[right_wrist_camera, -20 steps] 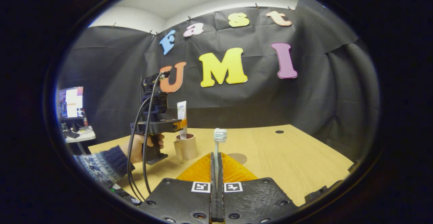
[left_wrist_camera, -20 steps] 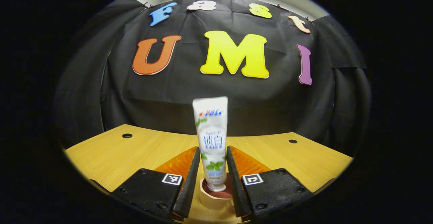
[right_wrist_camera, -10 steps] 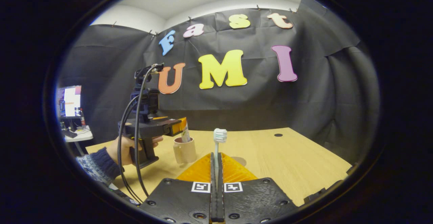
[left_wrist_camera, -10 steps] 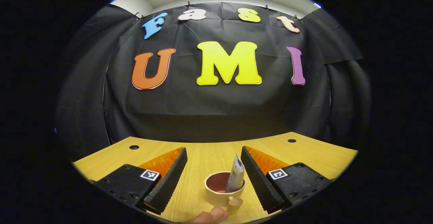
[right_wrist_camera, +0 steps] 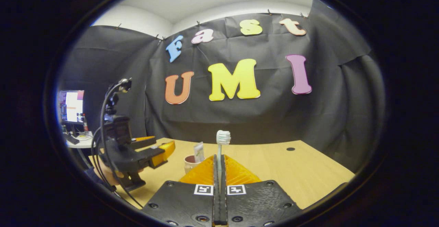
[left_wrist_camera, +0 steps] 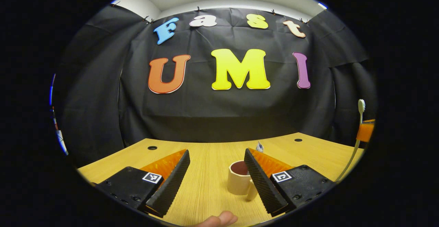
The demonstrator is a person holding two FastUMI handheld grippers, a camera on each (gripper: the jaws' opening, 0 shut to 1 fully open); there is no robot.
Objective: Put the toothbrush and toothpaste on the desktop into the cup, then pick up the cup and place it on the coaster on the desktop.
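Left gripper (left_wrist_camera: 216, 175) has backed off the cup (left_wrist_camera: 239, 181), fingers spread; right gripper (right_wrist_camera: 220, 172) pinches the toothbrush (right_wrist_camera: 221, 151).

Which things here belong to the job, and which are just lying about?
Job:
- cup
- toothpaste in the cup
- toothbrush in the right gripper
- left gripper, open

Lying about:
- monitor
- side table
- cables

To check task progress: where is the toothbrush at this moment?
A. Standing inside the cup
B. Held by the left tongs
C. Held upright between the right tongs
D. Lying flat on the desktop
C: in the right gripper view the right tongs are closed on the toothbrush, bristles up.
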